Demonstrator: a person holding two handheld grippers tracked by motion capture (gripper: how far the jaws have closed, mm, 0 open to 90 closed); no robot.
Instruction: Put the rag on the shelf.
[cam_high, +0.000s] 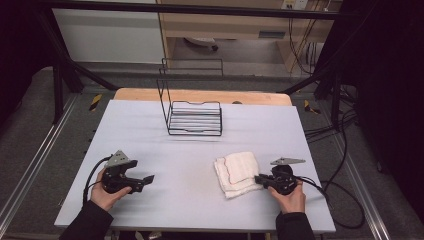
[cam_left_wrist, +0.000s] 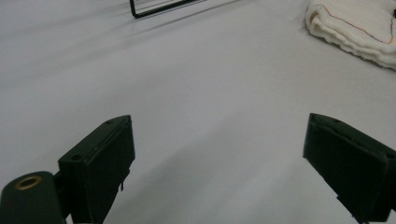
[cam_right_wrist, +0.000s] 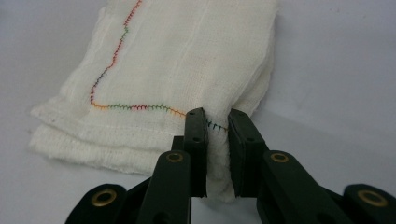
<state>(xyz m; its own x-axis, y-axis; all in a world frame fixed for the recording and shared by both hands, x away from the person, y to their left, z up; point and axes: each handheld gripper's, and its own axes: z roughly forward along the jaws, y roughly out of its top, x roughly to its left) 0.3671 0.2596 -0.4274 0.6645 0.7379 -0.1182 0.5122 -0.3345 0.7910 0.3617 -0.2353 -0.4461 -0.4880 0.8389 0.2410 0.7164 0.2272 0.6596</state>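
Dark frame rails and a grey floor ring the desk (cam_high: 150, 150), its pale sheet bare along our near edge. From the high view we note a black wire rack (cam_high: 194, 117) standing at the far middle and a folded white cloth (cam_high: 237, 173) lying flat at the near right, well apart from the rack. Our right tongs (cam_high: 259, 179) sit at the cloth's right-hand edge; our left tongs (cam_high: 148, 179) hover over bare sheet, well clear of it.

Left gripper view: jaws wide apart with nothing between them, the cloth (cam_left_wrist: 355, 28) off at the upper right, a corner of the rack (cam_left_wrist: 159, 7) at the top.

Right gripper view: jaws drawn nearly together, clamped on the near corner of the cloth (cam_right_wrist: 187, 60), a bunch of fabric pinched between the pads beside a line of coloured stitching (cam_right_wrist: 116, 60).

We judge the cloth light, soft and limp, several layers thick. It will sag and may unfold when lifted by one corner. A hold across all layers at a corner or folded edge looks soundest; the free left tongs could take a second corner.
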